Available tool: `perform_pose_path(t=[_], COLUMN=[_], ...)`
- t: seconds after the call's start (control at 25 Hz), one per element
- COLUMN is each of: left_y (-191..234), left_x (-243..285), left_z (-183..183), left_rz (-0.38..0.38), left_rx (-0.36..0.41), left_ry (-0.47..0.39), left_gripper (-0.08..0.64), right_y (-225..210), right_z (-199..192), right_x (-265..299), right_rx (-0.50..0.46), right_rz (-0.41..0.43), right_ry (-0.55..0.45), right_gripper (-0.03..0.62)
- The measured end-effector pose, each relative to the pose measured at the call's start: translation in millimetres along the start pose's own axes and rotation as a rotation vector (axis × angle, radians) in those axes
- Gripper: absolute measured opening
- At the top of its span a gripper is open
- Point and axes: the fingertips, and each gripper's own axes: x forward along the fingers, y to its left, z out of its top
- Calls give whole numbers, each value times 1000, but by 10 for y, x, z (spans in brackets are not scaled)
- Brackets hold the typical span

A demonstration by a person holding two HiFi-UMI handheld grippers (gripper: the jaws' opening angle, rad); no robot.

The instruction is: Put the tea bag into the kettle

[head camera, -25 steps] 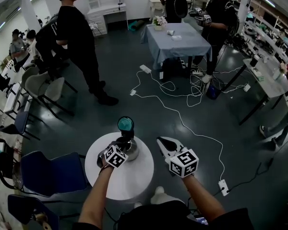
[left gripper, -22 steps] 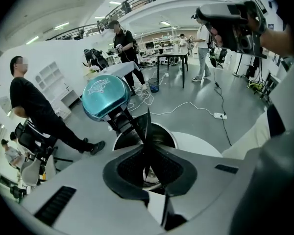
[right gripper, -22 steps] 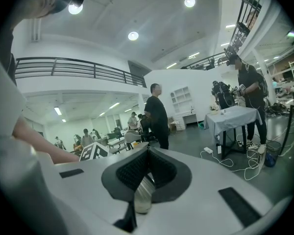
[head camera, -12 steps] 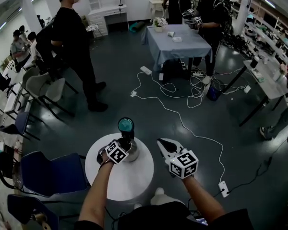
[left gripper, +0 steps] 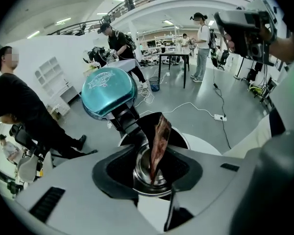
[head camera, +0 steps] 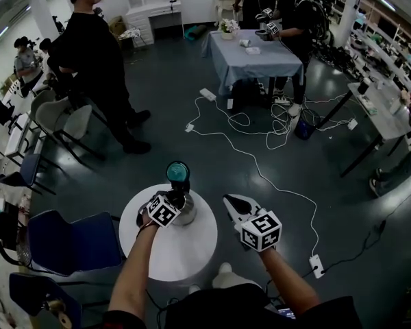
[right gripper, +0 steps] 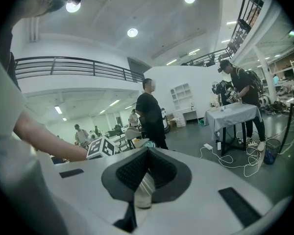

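Left gripper (head camera: 174, 201) poised directly over the kettle (head camera: 183, 214), pointing steeply down at its mouth. Kettle's teal lid (left gripper: 109, 91) tipped back on its hinge, mouth open.

Left jaws have just been opening and now stand spread. Tea bag (left gripper: 159, 138) sits upright in the gap between them, neither pad pressing on it. Its lower end is already down inside the kettle's steel mouth, and its upper end pokes above the rim, leaning slightly towards the lid.

Right gripper (head camera: 236, 205) well to the right of the kettle, off the edge of the round white table (head camera: 185, 252) that the kettle stands on. Its jaws are pressed together, nothing made out between them, and it takes no part here.

Judgement: task nearly done. The bag is delivered to the opening and let go, and what remains is for it to settle fully below the rim. Lifting the left gripper clear of the kettle without snagging the bag looks like the last step. Whether the lid is to be closed, the task does not say.
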Motion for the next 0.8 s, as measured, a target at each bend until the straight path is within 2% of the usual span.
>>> perform_pose_path(t=[0.2,0.8], left_y=[-5,-48], left_x=[-36,-331], left_z=[30,124], left_rz=[-6,26], left_rx=[2,38], left_ry=[-24,-92], left_gripper=[167,173], right_y=[-32,36], right_z=[-12,-81], right_x=[-7,54], right_rx=[4,5], right_rz=[-7,10], right_ry=[6,26], right_gripper=[17,17])
